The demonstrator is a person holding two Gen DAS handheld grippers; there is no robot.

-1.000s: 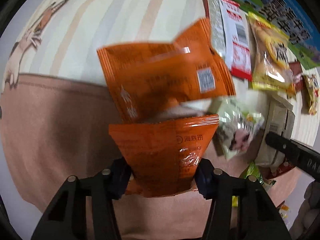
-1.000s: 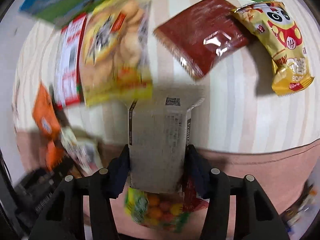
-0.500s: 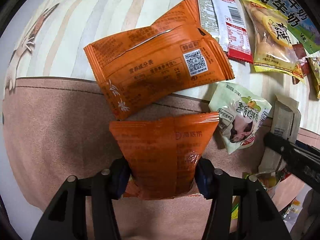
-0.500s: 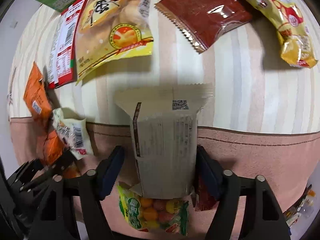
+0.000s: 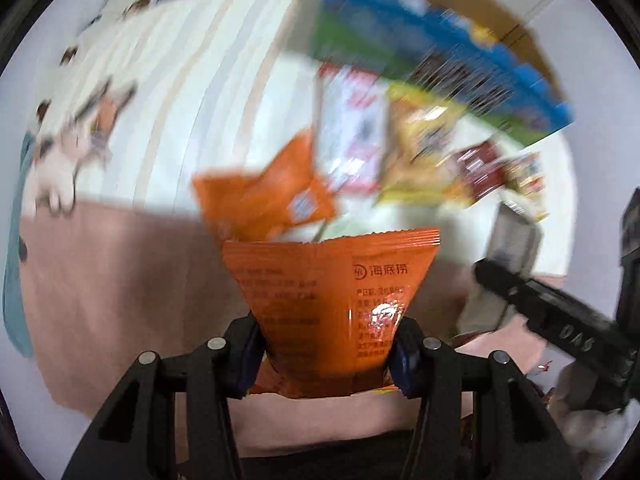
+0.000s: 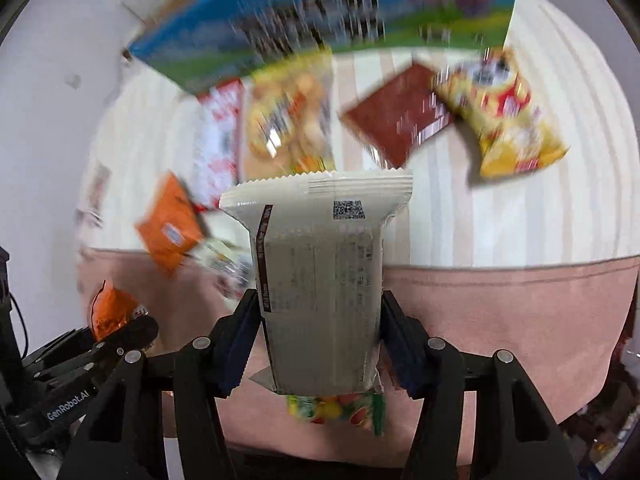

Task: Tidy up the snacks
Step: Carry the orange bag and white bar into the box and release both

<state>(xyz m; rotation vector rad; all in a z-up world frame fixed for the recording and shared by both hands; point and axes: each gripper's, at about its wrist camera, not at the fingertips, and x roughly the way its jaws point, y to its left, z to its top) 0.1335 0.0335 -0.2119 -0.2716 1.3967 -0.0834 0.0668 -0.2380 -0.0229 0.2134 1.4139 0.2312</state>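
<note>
Left gripper (image 5: 326, 354) clamps orange packet (image 5: 328, 304); right gripper (image 6: 316, 344) clamps white packet (image 6: 320, 280), both carried for sorting; box (image 6: 320, 12) at 12 o'clock.

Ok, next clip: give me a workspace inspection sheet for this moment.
Surface: cream striped cloth with a pink fabric band nearest the cameras.
Job's things: crinkly orange foil snack pouch in the left claw; pale grey flat snack packet in the right claw.
Clutter: loose packets on the cloth, among them a dark red square sachet and a yellow panda-print bag; blurred.
Grippers: both shut on their packets.
Cables: thin black lead at the left edge.
Surroundings: blue-green printed carton, white wall.
</note>
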